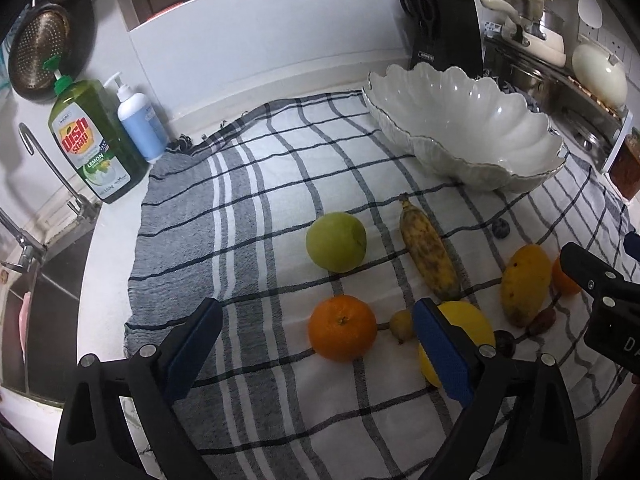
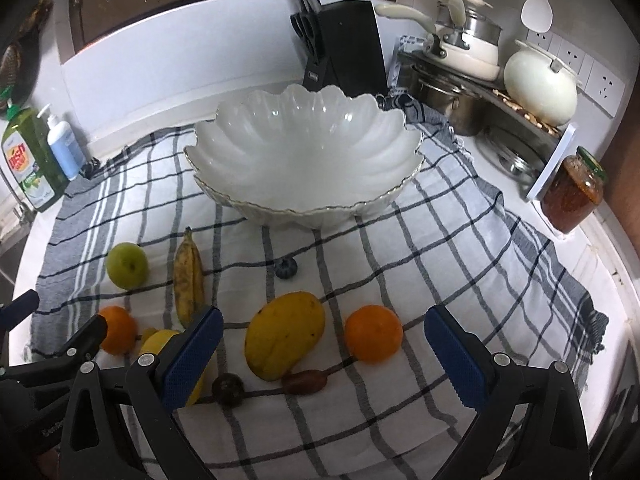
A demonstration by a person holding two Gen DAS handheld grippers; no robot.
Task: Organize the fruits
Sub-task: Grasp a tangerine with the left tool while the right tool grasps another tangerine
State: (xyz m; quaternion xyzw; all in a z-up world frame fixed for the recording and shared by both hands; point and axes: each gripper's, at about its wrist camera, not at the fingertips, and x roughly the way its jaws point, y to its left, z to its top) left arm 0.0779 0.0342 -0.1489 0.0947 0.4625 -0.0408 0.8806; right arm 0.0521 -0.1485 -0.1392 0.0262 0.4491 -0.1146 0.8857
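My left claw (image 1: 316,344) gapes wide and empty over one of two dimpled oranges (image 1: 342,328); my right claw (image 2: 324,346) gapes equally, empty, above one smooth oval mango (image 2: 285,336). On the checked woven cloth (image 2: 460,256) over the tabletop: one spotted banana (image 1: 429,249), one round green apple (image 1: 336,241), one scalloped glossy white bowl (image 2: 304,152) behind.

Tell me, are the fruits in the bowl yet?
Not yet. The white bowl is empty. Nothing is in hand: the left gripper and right gripper both have open jaws above the cloth. Left to move: the apple, banana, mango, lemon, both oranges and the small fruits.
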